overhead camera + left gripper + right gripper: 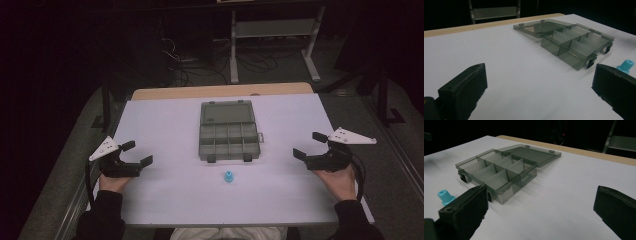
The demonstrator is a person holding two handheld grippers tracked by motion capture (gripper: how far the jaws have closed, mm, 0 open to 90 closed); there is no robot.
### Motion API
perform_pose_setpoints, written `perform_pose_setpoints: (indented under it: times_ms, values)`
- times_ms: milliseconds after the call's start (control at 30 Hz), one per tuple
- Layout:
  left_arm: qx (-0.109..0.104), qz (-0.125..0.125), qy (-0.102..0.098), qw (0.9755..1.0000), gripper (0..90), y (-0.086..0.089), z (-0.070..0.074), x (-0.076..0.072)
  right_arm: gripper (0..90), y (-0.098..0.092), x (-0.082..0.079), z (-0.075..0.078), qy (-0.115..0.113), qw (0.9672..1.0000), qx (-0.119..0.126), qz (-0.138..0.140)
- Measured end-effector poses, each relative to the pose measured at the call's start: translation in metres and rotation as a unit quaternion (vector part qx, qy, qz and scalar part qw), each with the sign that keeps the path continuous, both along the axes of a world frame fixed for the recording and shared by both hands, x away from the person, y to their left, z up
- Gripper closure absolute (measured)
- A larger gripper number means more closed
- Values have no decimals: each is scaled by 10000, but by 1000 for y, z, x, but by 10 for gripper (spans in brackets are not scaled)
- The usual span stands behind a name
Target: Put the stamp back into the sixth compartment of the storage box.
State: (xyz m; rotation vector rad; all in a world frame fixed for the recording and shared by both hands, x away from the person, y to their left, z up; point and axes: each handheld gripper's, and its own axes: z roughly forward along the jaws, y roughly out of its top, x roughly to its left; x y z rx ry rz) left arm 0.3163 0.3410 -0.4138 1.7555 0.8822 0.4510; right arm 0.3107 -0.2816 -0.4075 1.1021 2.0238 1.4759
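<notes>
The blue cap [228,176] stands upright on the white worktop [165,200], just at 6 o'clock of the open compartment box [228,131]. Left gripper [132,155] and right gripper [309,146] rest well apart from it, fingers released, nothing between them

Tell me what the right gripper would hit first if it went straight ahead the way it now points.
The right gripper, jaws open, points inward across the white table. Straight on, it would probably meet the near right corner of the open grey compartment box. The blue piece lies off the line, though depth is hard to judge.
</notes>
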Motion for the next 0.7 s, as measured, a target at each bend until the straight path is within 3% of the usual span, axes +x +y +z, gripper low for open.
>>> perform_pose_setpoints:
  times_ms: [700]
  values:
    - [21,-65,41,10000,0,-4,0,-1,0,1,0,-2,22,9998,-213,59]
